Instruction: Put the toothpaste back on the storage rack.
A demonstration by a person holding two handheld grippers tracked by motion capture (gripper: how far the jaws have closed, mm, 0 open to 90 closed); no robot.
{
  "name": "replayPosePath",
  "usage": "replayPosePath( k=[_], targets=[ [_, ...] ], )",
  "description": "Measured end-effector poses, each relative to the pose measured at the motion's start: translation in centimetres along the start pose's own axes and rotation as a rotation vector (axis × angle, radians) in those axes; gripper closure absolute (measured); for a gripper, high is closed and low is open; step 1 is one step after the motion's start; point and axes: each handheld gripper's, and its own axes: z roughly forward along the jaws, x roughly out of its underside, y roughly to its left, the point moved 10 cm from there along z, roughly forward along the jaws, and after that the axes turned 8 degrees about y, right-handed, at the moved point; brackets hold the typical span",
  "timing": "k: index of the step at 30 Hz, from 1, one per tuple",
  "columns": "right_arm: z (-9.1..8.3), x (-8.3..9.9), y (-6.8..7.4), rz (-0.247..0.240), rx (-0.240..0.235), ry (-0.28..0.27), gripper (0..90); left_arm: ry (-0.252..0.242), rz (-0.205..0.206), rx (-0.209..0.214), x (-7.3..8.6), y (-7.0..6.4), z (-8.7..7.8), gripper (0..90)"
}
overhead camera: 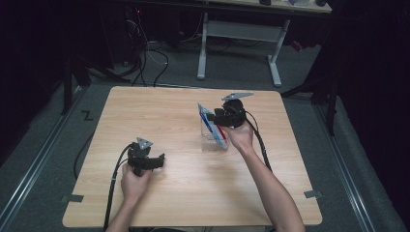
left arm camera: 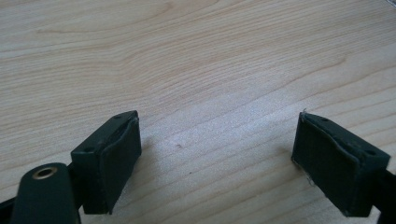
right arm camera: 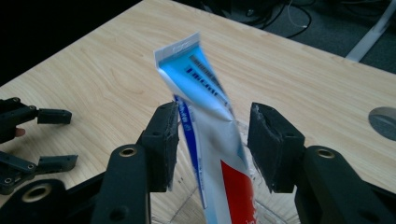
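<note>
Right gripper [right arm camera: 212,140] is over the middle of the table [overhead camera: 159,111], its jaws either side of the toothpaste tube [right arm camera: 210,140], and the tube stands tilted in the clear container [overhead camera: 213,140], crimped end up, lower end down inside the clear walls. In the right gripper view the jaws are only part open: the left pad looks to be touching or just beside the tube's edge, while a slim gap shows at the right pad, so I would not call that a firm grip, more a loose bracket around it. The tube's lower end is already in the container, so the placing looks close to finished; what remains, as I judge it, is for the jaws to spread and the hand to lift clear without dragging the tube back out or tipping that light container. Over at the near left, the left gripper [left arm camera: 217,154] rests low over bare wood, jaws spread wide, holding nothing, well apart from the container and taking no part right now.
</note>
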Motion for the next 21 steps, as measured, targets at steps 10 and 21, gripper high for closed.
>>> replayPosePath(
  k=[10,21],
  targets=[
    [-2.3,-0.2,-0.7,0.007,0.023,-0.045,49.8,-0.002,-0.002,0.001,0.0,0.0,0.0,15.7],
    [-4.5,0.2,-1.8,0.027,0.055,-0.100,51.6,0.000,0.000,0.000,0.0,0.0,0.0,15.7]
  ],
)
